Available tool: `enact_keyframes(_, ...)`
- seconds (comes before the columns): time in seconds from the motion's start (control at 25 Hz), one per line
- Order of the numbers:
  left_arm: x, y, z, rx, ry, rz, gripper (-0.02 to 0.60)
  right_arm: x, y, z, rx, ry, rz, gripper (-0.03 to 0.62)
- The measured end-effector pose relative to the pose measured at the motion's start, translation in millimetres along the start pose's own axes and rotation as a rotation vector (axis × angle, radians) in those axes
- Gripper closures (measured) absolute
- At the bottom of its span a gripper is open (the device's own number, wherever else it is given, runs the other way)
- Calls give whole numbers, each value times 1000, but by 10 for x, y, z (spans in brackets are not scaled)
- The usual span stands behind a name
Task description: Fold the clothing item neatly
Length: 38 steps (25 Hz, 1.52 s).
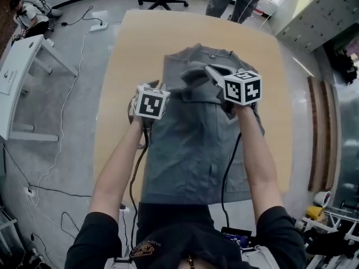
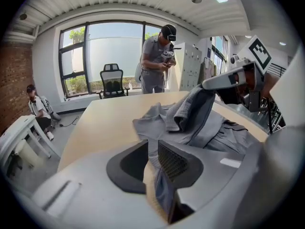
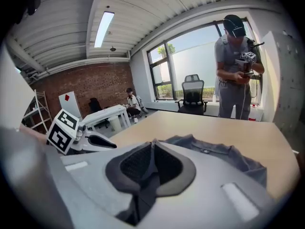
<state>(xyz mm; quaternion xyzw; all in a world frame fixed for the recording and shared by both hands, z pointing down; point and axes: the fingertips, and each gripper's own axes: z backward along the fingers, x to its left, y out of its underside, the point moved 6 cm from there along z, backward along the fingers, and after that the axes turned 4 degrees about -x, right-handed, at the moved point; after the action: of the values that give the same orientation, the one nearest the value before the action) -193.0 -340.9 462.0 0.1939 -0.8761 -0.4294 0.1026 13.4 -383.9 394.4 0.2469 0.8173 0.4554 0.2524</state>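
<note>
Left pads (image 2: pixel 174 162): closing on a fold of grey fabric, the cloth running up between them and pinched there. So the left gripper (image 2: pixel 151 150) is gripping the shirt (image 1: pixel 196 144) by its left edge.

Right pads (image 3: pixel 136 165): sitting nearly together, with a thin ridge of the same grey fabric pressed between them and trailing down out of the gap. The right gripper (image 3: pixel 153 162) is also clamping the shirt.

In the left gripper view the right gripper is holding its piece lifted above the rest of the garment. The raised cloth is draping down from its jaws onto the body of the shirt.

In the head view both grippers are hovering over the upper half of the shirt. The left one is sitting at the garment's left edge and the right one over its upper right part. Each marker cube is facing the camera.

The shirt is lying lengthwise down the middle of the tan table (image 1: pixel 120 66). Its collar is pointing to the far end and its hem is reaching to about the near edge. The upper part is bunching into folds where it is being lifted, and the lower part is lying fairly flat.

Beyond the far end of the table a standing person (image 2: pixel 157 61) is holding a device. A black office chair (image 2: pixel 113 78) is standing by the window (image 2: pixel 102 56). A seated person (image 2: pixel 35 106) is sitting at the left near a white desk (image 1: pixel 17 66).
</note>
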Motion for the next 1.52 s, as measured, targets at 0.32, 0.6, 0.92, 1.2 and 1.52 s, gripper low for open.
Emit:
enact_keyframes(0.32,-489,72,-512,92,30,-90,507,-571,1111,21,248,26,-37,565)
enact_keyframes(0.6,-511,284,-824,184,43,-127,508,-644,1272,174,285,21,-26,531)
enact_keyframes(0.92,-542,-11,-744,145,92,-127,512,-353,909,32,258,-28,73,528)
enact_keyframes(1.2,-475,-124,-1003,134,122,-150,514,-161,789,-575,288,-40,107,462)
enact_keyframes(1.52,-401,42,-1201,162,187,-69,523,-266,1097,-988,436,-50,120,543)
